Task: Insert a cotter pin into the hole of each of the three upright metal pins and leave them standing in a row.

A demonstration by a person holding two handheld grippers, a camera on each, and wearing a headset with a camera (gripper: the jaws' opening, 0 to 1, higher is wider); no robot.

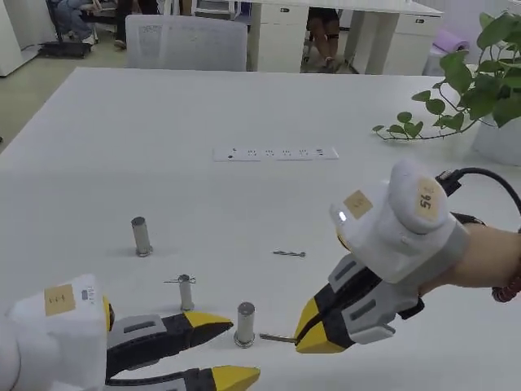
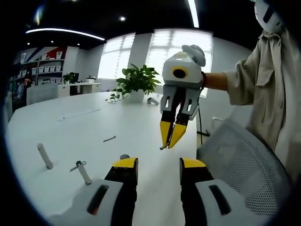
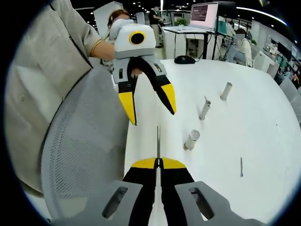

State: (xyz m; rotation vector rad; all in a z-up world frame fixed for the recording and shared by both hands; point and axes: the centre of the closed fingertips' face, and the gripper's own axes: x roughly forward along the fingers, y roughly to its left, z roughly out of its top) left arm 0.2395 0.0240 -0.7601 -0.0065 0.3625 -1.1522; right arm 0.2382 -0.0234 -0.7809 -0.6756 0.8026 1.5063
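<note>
left hand-held gripper (image 1: 244, 349) cropped at bottom edge, nearest metal pin (image 2: 124, 156) mostly hidden

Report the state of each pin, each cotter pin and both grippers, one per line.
far pin: upright, no cotter pin in it.
middle pin: upright, fitted cotter pin through its top.
near pin: upright, no cotter pin in it.
loose cotter pin: lying flat, untouched.
held cotter pin: level, pointing at the near pin, not yet in.
right gripper: shut on the held cotter pin.
left gripper: open, empty.
</note>
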